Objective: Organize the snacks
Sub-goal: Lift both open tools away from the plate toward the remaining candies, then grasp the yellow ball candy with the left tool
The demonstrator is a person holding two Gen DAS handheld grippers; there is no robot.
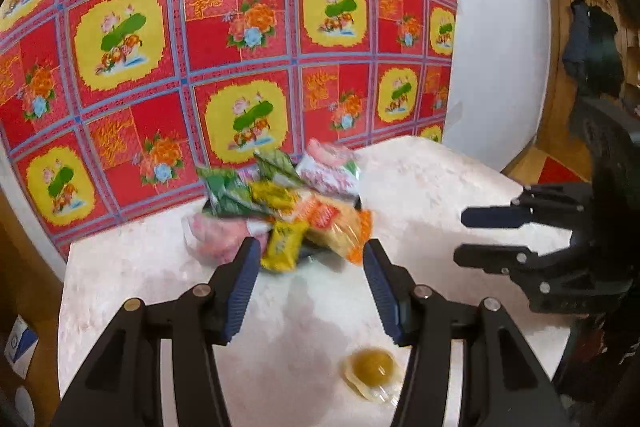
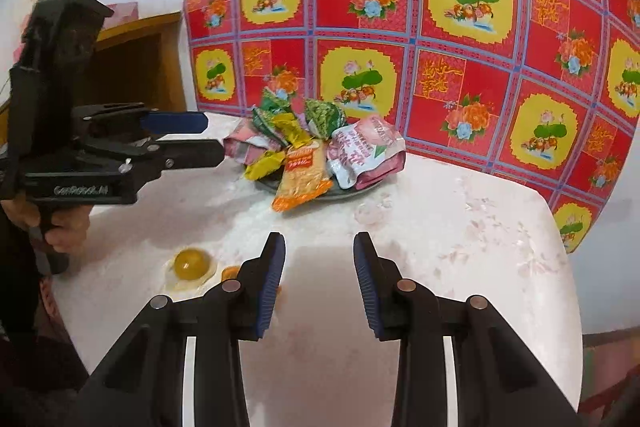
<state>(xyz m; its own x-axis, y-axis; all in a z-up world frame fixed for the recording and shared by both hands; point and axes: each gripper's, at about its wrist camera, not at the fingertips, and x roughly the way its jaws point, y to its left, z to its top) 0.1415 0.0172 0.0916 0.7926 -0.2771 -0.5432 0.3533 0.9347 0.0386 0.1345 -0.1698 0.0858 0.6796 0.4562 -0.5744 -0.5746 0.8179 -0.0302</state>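
A pile of snack packets (image 1: 280, 199) (image 2: 316, 147), green, yellow, orange and pink, lies heaped on a dark plate (image 2: 352, 193) at the back of the white table (image 1: 420, 187) (image 2: 460, 247). A yellow jelly cup (image 1: 370, 367) (image 2: 192, 265) sits alone near the front. An orange jelly (image 2: 230, 273) is half hidden behind the right gripper's left finger. My left gripper (image 1: 310, 245) (image 2: 214, 137) is open and empty, its tips just short of the pile. My right gripper (image 2: 319, 239) (image 1: 460, 235) is open too, with bare table between its fingers.
A red flowered cloth (image 1: 240, 27) (image 2: 440, 27) hangs on the wall right behind the plate. A pale pink jelly cup (image 2: 370, 214) rests just in front of the plate. A hand (image 2: 66, 227) holds the left gripper's handle. Wooden furniture (image 2: 132, 63) stands left of the table.
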